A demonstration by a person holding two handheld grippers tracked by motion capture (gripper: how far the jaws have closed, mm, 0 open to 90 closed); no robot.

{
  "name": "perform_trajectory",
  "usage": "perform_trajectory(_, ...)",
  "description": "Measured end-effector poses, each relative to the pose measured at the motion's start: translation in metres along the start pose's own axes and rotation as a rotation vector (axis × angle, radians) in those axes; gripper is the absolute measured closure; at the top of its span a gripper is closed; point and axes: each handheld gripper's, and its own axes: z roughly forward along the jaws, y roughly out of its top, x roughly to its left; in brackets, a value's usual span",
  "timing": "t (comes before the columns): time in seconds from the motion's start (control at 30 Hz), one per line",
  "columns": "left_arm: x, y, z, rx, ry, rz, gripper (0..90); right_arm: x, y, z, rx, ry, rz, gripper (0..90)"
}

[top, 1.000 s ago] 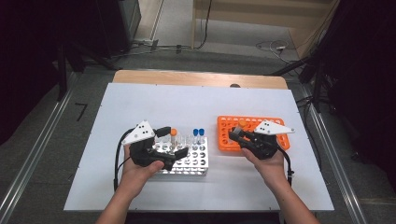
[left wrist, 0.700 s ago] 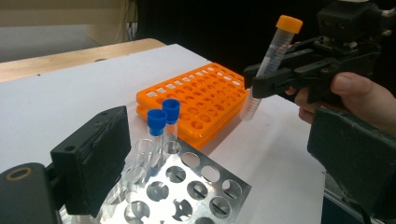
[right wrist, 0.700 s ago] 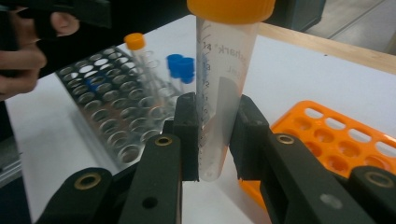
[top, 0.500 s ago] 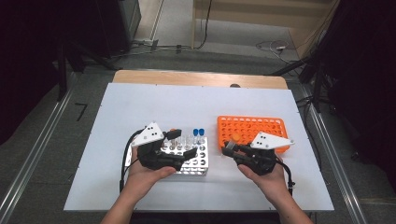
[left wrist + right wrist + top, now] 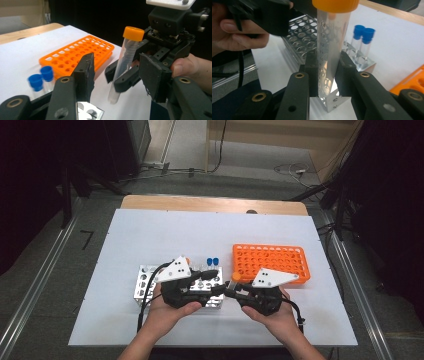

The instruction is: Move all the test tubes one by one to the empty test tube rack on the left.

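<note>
A clear tube with an orange cap (image 5: 329, 50) stands nearly upright, and my right gripper (image 5: 327, 72) is shut on its lower half. In the left gripper view the same tube (image 5: 125, 62) sits between the spread jaws of my left gripper (image 5: 120, 75), which is open and not touching it. From above, the two grippers face each other, left gripper (image 5: 219, 281) and right gripper (image 5: 231, 291), just in front of the gap between the metal rack (image 5: 145, 282) and the orange rack (image 5: 270, 262). The orange cap (image 5: 236, 277) shows between them.
Two blue-capped tubes (image 5: 213, 262) stand at the metal rack's back right corner, close to the left gripper's jaws. The orange rack's holes look empty. Bare white tabletop (image 5: 200, 230) stretches behind both racks; the near edge lies under the person's forearms.
The right gripper carried the orange-capped tube from over the orange rack leftward and nearer. The left gripper swung right, so its open jaws now flank the tube.
</note>
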Motion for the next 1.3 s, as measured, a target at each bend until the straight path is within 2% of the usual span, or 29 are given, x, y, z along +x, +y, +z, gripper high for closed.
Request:
perform_trajectory(0.17, -0.004, 0.0, 0.006, -0.008, -0.033, 0.001, 55.5, 0.011, 0.003, 0.007, 0.017, 0.018, -0.016, 71.9)
perform_trajectory(0.37, -0.008, -0.001, 0.011, 0.018, -0.068, 0.019, 65.9, 0.017, 0.003, 0.012, 0.032, 0.035, -0.032, 71.8)
perform_trajectory(0.53, -0.008, -0.001, 0.01, 0.017, -0.04, 0.031, 73.1, 0.017, 0.003, 0.012, 0.029, 0.047, -0.023, 71.8)
perform_trajectory(0.7, -0.007, -0.001, 0.009, 0.021, -0.019, 0.04, 74.7, 0.015, 0.001, 0.012, 0.024, 0.053, -0.022, 70.5)
perform_trajectory(0.8, -0.006, 0.0, 0.007, 0.008, -0.009, 0.033, 74.7, 0.013, -0.001, 0.013, 0.028, 0.049, -0.046, 61.8)
perform_trajectory(0.93, -0.003, 0.002, 0.002, 0.006, 0.024, 0.042, 74.8, 0.008, -0.004, 0.008, 0.02, 0.04, -0.049, 48.2)
perform_trajectory(1.17, 0.007, 0.003, -0.008, -0.016, 0.06, 0.017, 74.8, -0.006, -0.007, -0.003, -0.008, 0.018, -0.015, 24.9)
perform_trajectory(1.23, 0.009, 0.003, -0.011, -0.021, 0.07, 0.015, 74.8, -0.01, -0.007, -0.005, -0.009, -0.005, 0.001, 17.1)
perform_trajectory(1.3, 0.012, 0.003, -0.014, -0.024, 0.081, 0.011, 74.7, -0.014, -0.009, -0.007, -0.002, -0.003, 0.019, 9.9)
